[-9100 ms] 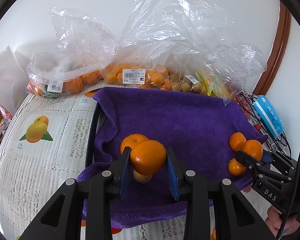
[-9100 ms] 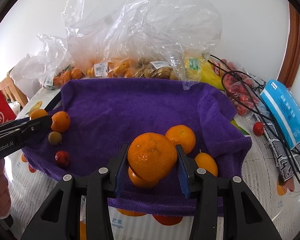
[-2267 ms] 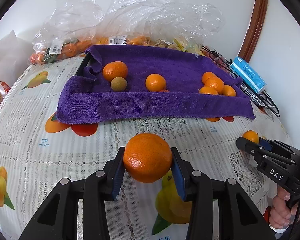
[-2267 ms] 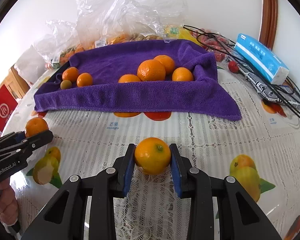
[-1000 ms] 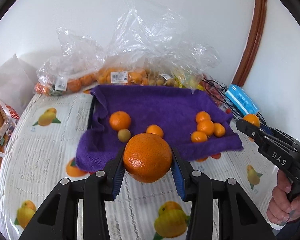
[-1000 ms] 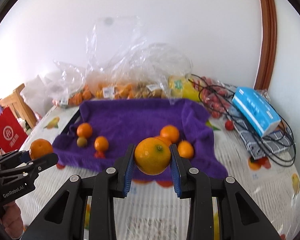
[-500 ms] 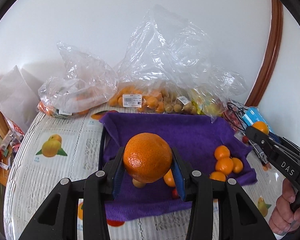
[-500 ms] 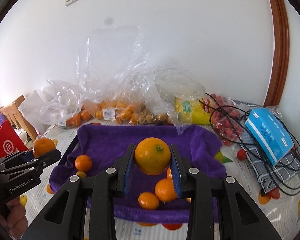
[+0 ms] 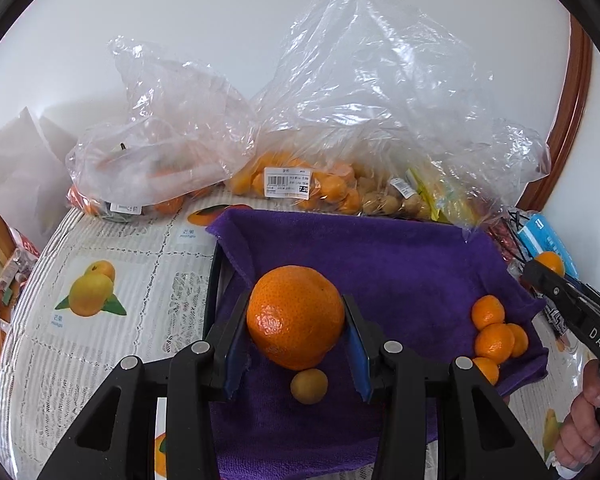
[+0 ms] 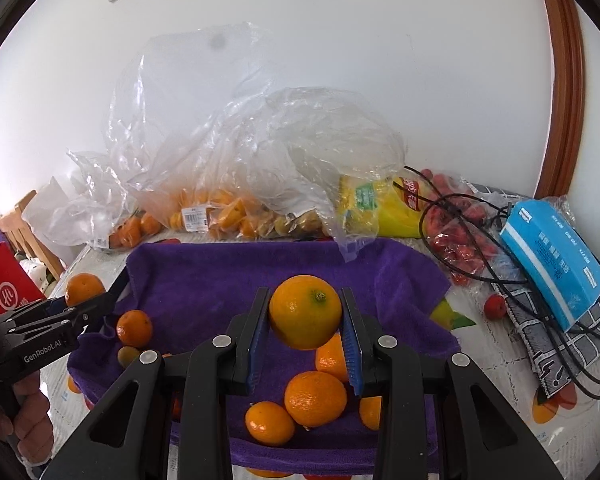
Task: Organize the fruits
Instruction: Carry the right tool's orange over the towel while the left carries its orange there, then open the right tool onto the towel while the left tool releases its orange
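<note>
Fruit-print tablecloth (image 9: 112, 248) carries a purple towel (image 9: 380, 264). Above it, the left gripper (image 9: 296, 344) clamps a round orange (image 9: 296, 316), no long axis; the right gripper (image 10: 304, 340) clamps a yellower orange (image 10: 305, 312), stem up-right. Only the right view shows 1 blue box (image 10: 552, 256).

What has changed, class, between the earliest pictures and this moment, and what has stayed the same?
Each claw has swapped fruit: the left claw now grips a big rough-skinned orange, and the right claw a smoother yellow-orange one, both carried in from the near tablecloth to above the purple towel. Unchanged: the towel on its tray, the piles on it and the plastic bags behind.
</note>
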Demonstrator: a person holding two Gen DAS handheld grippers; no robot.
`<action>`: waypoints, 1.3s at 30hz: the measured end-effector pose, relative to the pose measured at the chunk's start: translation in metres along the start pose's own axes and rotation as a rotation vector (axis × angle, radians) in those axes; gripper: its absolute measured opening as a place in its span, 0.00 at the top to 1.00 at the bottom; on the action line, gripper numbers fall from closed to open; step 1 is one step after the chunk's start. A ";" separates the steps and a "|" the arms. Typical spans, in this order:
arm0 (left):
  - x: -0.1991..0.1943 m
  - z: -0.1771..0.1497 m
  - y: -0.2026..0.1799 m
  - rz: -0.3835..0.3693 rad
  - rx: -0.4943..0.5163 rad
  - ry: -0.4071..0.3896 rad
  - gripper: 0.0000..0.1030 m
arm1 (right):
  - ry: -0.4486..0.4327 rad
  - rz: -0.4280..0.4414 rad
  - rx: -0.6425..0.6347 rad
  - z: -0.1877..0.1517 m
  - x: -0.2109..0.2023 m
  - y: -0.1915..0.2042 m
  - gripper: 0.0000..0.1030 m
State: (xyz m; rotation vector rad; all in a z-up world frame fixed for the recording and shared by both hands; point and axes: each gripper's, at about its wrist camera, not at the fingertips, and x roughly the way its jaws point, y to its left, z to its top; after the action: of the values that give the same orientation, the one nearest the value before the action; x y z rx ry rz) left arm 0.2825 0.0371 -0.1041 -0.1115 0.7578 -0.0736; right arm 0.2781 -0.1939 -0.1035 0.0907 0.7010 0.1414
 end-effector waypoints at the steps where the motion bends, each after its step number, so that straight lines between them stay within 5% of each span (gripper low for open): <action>1: 0.001 -0.001 0.002 0.001 -0.003 0.002 0.61 | -0.003 0.000 0.005 0.000 0.000 -0.002 0.68; 19: 0.019 -0.012 0.000 -0.021 -0.009 0.043 0.61 | 0.113 0.091 -0.060 -0.023 0.032 0.019 0.68; 25: 0.021 -0.014 -0.004 -0.017 0.006 0.043 0.61 | 0.141 0.067 -0.164 -0.034 0.038 0.040 0.68; 39: 0.020 -0.017 -0.016 -0.057 0.035 0.063 0.60 | 0.170 0.031 -0.162 -0.036 0.047 0.035 0.68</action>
State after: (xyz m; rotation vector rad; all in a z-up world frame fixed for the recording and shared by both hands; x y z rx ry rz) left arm 0.2852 0.0174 -0.1277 -0.0981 0.8164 -0.1452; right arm 0.2870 -0.1505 -0.1558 -0.0663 0.8555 0.2371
